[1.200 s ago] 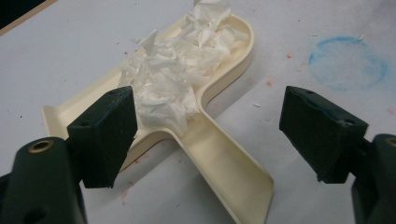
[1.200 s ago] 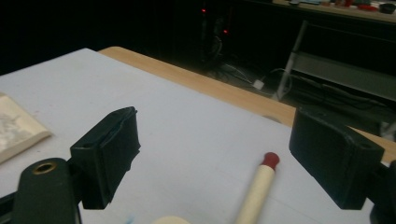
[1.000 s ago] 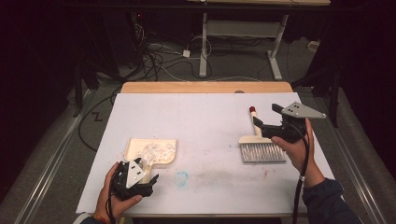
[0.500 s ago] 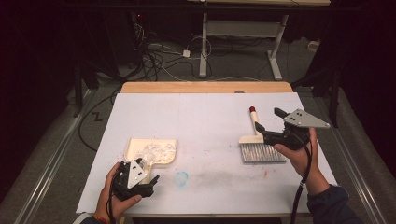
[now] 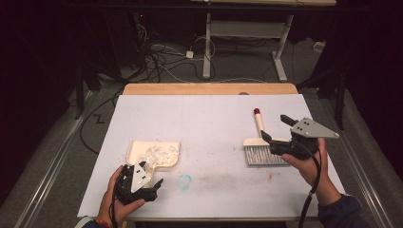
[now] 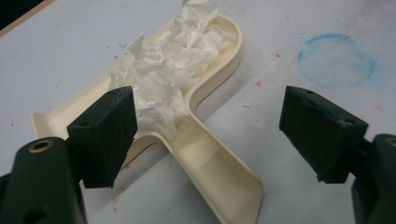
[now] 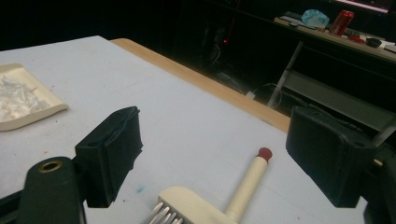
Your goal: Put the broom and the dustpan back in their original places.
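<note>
A cream dustpan point(image 5: 142, 149) lies near the table's front left with crumpled white paper point(image 5: 159, 154) in its pan. My left gripper point(image 5: 153, 175) sits just in front of it. In the left gripper view the jaws of my left gripper point(image 6: 212, 121) stand open on either side of the dustpan's handle point(image 6: 219, 182) without touching it, and the paper point(image 6: 168, 74) is heaped beyond. A cream brush point(image 5: 260, 148) with grey bristles and a red-tipped handle lies flat at the right. My right gripper point(image 5: 274, 127) hovers open right beside it. The brush point(image 7: 243, 186) lies below my right gripper point(image 7: 219, 144).
A white sheet point(image 5: 204, 118) covers the table, with a bare wooden strip point(image 5: 209, 89) along the far edge. A blue smudge point(image 5: 185, 179) marks the sheet between dustpan and brush. Cables and desk legs point(image 5: 207, 42) lie on the dark floor beyond. A red can point(image 7: 344, 21) stands on a far bench.
My right gripper has drawn back to the right and toward the person, off the brush handle. The brush lies where it was. The left gripper has barely moved.
</note>
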`<state>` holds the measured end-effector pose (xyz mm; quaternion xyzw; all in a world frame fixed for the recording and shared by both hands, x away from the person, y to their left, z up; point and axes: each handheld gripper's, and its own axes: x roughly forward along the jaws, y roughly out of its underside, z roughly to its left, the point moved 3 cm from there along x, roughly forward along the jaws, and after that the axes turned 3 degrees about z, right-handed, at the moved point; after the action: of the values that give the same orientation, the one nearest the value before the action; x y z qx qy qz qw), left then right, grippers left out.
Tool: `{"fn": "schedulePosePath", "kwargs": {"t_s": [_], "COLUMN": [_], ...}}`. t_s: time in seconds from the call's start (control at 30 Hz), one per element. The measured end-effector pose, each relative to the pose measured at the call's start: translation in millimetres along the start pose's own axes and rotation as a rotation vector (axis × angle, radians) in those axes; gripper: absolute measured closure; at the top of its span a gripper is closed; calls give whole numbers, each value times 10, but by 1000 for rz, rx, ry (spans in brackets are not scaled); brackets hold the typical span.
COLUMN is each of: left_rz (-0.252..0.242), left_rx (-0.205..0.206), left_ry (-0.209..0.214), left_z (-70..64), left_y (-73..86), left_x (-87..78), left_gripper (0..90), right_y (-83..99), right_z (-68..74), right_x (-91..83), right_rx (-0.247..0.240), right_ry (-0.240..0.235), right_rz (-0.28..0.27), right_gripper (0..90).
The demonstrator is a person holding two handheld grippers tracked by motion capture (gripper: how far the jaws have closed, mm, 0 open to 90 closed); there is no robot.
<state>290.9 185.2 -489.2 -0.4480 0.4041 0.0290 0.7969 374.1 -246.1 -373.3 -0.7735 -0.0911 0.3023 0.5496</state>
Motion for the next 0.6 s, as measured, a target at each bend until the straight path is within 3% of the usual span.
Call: {"fn": "schedulePosePath", "kwargs": {"t_s": [0.37, 0.6], "left_rz": [4, 6], "left_rx": [8, 16], "left_ry": [7, 7], "left_z": [-16, -30], "left_y": [-4, -7], "left_x": [22, 18], "left_gripper": [184, 184], "right_y": [78, 128], "right_z": [27, 94], "right_x": [-78, -110], "right_rx": [-7, -36], "right_ry": [2, 0], "right_rz": [3, 4], "right_gripper": [180, 180]}}
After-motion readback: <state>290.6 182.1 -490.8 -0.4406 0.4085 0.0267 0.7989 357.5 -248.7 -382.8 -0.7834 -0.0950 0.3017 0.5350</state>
